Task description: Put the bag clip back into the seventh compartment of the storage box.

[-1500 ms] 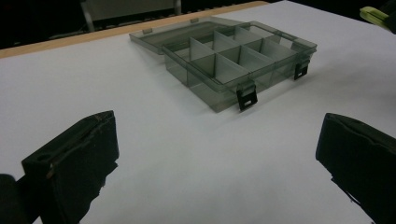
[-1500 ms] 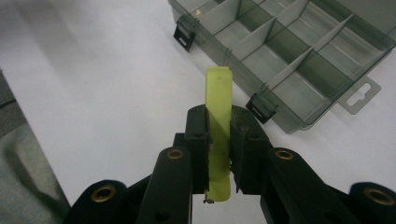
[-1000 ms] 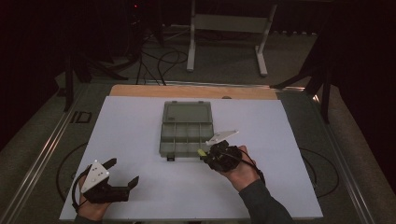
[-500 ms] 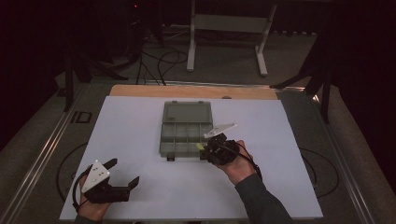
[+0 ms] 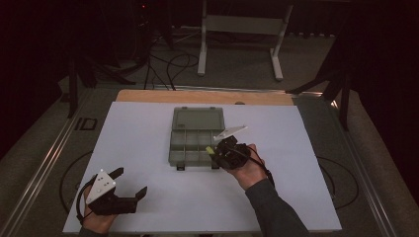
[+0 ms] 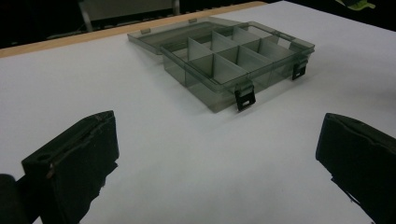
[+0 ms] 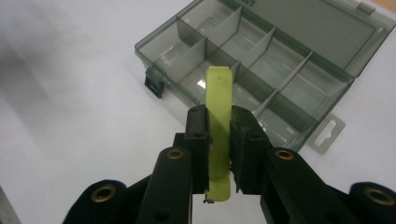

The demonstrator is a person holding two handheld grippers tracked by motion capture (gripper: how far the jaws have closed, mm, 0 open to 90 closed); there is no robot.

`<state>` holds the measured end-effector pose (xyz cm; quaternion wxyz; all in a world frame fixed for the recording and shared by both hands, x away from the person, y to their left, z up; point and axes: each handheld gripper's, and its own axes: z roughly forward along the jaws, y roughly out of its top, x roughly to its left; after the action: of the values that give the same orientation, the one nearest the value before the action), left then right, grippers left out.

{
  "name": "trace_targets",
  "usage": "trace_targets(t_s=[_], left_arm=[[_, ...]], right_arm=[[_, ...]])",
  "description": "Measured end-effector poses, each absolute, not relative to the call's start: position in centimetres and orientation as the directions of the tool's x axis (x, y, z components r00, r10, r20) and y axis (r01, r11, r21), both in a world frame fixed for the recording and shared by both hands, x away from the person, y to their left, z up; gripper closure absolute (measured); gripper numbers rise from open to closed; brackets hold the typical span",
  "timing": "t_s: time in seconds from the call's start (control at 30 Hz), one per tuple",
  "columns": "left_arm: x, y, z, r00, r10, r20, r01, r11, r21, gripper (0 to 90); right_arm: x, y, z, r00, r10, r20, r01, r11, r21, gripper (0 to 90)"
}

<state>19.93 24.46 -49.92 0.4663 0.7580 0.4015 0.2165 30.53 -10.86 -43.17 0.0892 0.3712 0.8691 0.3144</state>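
A yellow-green strip (image 7: 218, 116) is clamped in the right gripper (image 7: 219, 126) jaws above the open compartment box (image 5: 196, 138). The left gripper (image 6: 215, 154) jaws are spread wide, well apart from the box. No writing is legible.

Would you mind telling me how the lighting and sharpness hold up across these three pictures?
High view: dim, the surroundings nearly black, the white table evenly lit and the box soft-edged. Left gripper view: the box is crisp, while the near black fingers are blurred. Right gripper view: the yellow-green strip is sharp, glare spots shine in the box compartments, and the table at left is smeared.
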Motion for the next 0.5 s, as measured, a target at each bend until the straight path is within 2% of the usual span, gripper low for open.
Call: trace_targets(t_s=[0.5], left_arm=[[20.0, 24.5, -50.0, 0.584, 0.811, -0.045, 0.406, -0.244, 0.881, 0.1]], right_arm=[[32.2, -9.5, -42.7, -0.693, 0.718, 0.067, 0.593, 0.516, 0.618, 78.1]])
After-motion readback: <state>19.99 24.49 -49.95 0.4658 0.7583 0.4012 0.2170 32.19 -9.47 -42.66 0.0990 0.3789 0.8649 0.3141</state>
